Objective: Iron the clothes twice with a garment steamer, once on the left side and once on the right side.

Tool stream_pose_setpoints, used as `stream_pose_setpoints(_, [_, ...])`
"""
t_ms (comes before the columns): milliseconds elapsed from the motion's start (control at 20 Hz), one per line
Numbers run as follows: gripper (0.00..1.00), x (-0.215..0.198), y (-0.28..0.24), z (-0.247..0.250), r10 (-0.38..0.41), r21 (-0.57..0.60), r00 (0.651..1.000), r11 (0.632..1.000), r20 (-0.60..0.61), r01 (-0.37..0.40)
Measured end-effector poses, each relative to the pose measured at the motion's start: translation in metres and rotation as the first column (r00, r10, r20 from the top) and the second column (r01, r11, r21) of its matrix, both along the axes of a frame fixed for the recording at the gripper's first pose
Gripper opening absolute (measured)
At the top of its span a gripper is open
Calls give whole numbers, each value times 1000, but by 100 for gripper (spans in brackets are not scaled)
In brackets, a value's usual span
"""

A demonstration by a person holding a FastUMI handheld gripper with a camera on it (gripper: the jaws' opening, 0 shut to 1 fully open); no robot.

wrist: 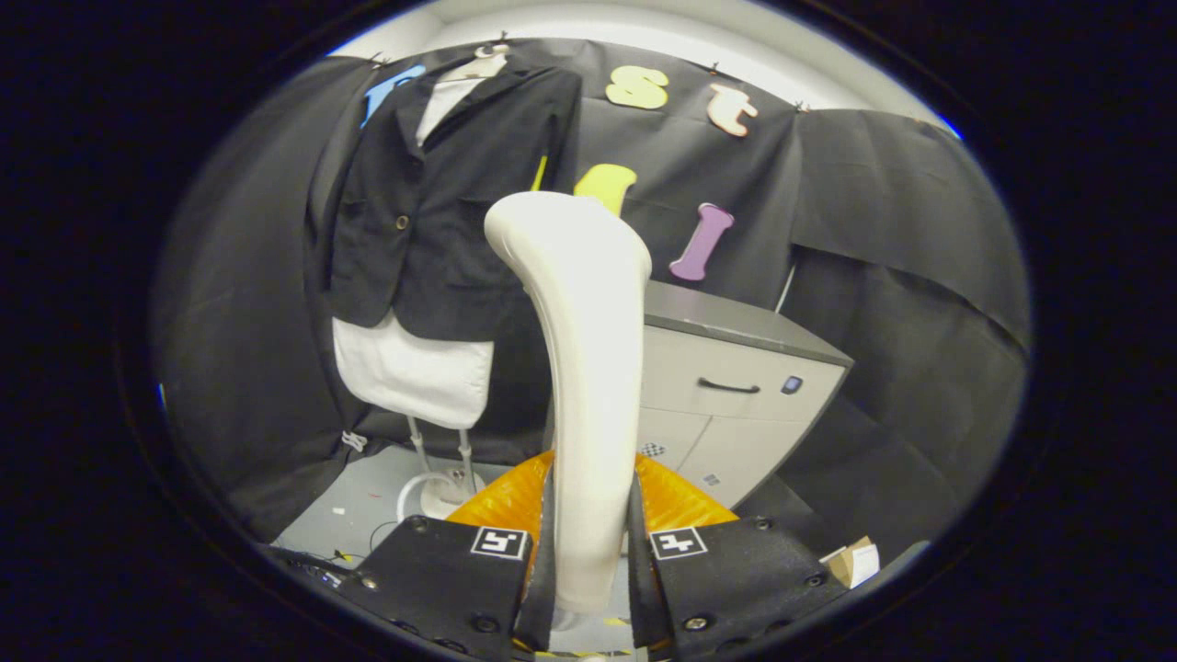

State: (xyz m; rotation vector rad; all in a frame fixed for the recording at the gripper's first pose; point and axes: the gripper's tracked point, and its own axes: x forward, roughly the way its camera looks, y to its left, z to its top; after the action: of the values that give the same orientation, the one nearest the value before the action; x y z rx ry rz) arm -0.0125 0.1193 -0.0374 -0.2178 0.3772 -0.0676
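A cream-white garment steamer (585, 368) stands upright between my fingers, its curved head rising well above them. My gripper (588, 552) is shut on the steamer's handle, both fingers pressing its sides. Beyond and to the left hangs a black jacket (441, 202) over a white shirt on a hanger, with the white fabric (414, 372) showing below the jacket hem. The steamer head is apart from the jacket, just right of its sleeve.
A grey cabinet (736, 395) with a drawer handle stands behind the steamer on the right. A white stand base (441, 492) and cables lie on the floor under the clothes. A small cardboard box (855, 559) sits by the right finger.
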Motion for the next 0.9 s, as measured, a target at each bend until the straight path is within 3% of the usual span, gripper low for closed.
stream_pose_setpoints(200, [35, -28, -67, 10, -40, 40, 999, 998, 28, 39])
stream_pose_setpoints(450, [35, -69, -137, -3, -50, 69, 999, 996, -21, 52])
stream_pose_setpoints(900, [35, -89, -178, -21, -24, 82, 998, 996, -65, 29])
